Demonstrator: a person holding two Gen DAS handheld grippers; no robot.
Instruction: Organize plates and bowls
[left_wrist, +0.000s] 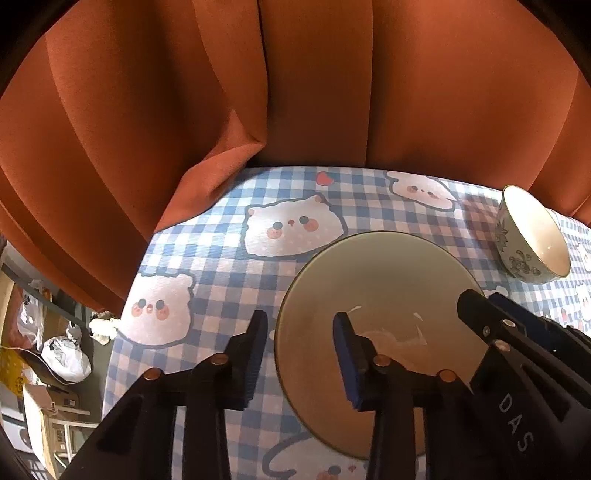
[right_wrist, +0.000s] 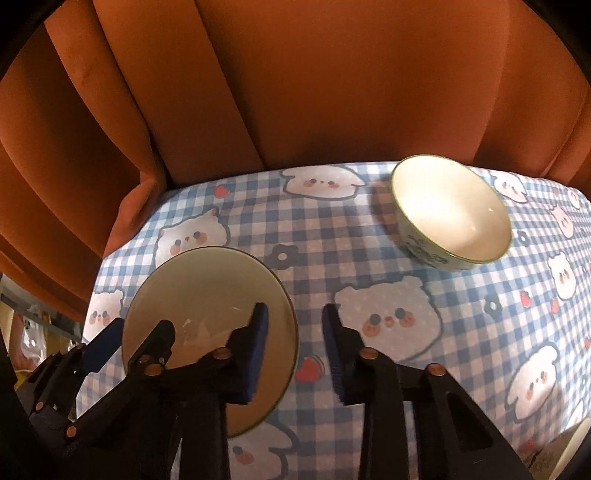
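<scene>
Plate (left_wrist: 369, 280) lying flat on the desk (right_wrist: 369, 258), with one gripper at each side of its rim. The likely risk is a slip or a tilt. Each pair of fingers appears to reach only a shallow lip, and a glazed rim gives little purchase, so an uneven lift by the two hands could tip the plate or let it drop back onto the desk. A finger pushed down outside the rim could also catch the checked cloth and drag it.

The fingers of the left gripper (left_wrist: 301, 354) stand narrow, with the plate's left rim between them: one finger is over the cloth and the other over the plate's inside. A gap shows on both sides of the rim, so no pad is seen pressing. The fingers of the right gripper (right_wrist: 295, 350) stand equally narrow astride the opposite rim, and nothing is visibly clamped.

Further out, a patterned bowl (right_wrist: 450, 218) stands upright, well apart from the plate, toward the far right of the desk. An orange curtain (left_wrist: 147, 110) hangs behind the desk's far edge
</scene>
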